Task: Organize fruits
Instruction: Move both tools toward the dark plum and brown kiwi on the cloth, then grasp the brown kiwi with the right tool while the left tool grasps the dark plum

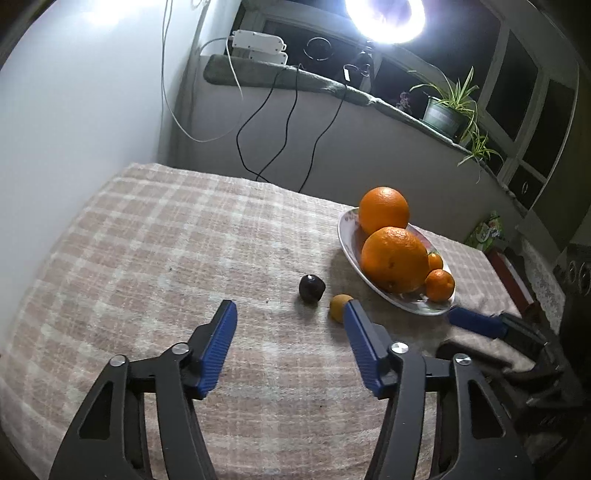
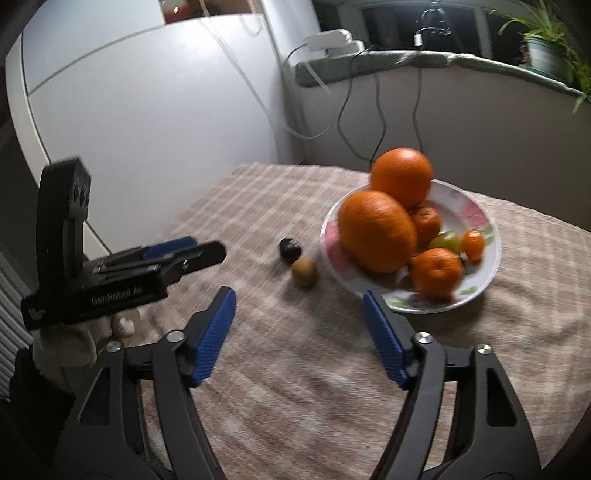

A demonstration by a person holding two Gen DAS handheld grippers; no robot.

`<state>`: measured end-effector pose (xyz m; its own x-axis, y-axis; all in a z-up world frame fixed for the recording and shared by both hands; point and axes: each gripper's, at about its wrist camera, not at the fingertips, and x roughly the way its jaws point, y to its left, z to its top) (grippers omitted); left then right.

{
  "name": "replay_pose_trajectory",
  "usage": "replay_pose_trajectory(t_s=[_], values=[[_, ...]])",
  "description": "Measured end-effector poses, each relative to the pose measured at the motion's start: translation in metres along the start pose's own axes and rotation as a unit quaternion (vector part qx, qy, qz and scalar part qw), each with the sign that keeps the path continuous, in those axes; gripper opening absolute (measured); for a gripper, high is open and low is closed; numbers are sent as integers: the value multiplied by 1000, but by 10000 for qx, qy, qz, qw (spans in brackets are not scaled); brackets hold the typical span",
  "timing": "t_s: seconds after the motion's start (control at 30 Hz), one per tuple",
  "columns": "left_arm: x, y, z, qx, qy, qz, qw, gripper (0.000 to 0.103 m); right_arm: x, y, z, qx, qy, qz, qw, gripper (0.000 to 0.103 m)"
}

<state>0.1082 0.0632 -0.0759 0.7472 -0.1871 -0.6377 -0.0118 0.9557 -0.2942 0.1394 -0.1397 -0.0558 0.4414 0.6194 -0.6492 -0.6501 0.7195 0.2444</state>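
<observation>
A floral plate (image 1: 347, 236) (image 2: 476, 206) on the checked cloth holds two big oranges (image 1: 393, 258) (image 2: 376, 230), small mandarins (image 1: 439, 284) (image 2: 436, 271) and a green fruit (image 2: 448, 240). A dark plum (image 1: 312, 288) (image 2: 290, 250) and a small yellow-brown fruit (image 1: 338, 307) (image 2: 304, 272) lie on the cloth just left of the plate. My left gripper (image 1: 290, 310) is open and empty, short of these two fruits. My right gripper (image 2: 299, 297) is open and empty, near the plate's front rim. The left gripper also shows in the right wrist view (image 2: 177, 253).
The table is covered with a beige checked cloth (image 1: 166, 240) (image 2: 535, 258). A white wall is at the left. Cables (image 1: 266, 122) hang from a ledge behind the table. A potted plant (image 1: 448, 110) stands on the ledge. A bright lamp (image 1: 384, 14) shines above.
</observation>
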Motion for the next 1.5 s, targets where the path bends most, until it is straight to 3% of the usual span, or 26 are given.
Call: replay_pose_trajectory(t_s=[0.13,0.27,0.53,1.03,1.5], values=[[7,5,2,-80,101,-235,9996,49,18,10,0,-76,201,70,9997,53],[14,9,4,-115,200,-365,9991,42,35,13,0,-2,349,36,9994,46],[25,8,9,-44,294,-534,9981,38,59,18,4,53,506,-267,9984,35],[59,3,17,246,622,-669,9955,32,83,14,10,236,596,-718,9954,31],[84,0,22,316,869,-690,9933,32,100,12,11,256,699,-836,9937,31]])
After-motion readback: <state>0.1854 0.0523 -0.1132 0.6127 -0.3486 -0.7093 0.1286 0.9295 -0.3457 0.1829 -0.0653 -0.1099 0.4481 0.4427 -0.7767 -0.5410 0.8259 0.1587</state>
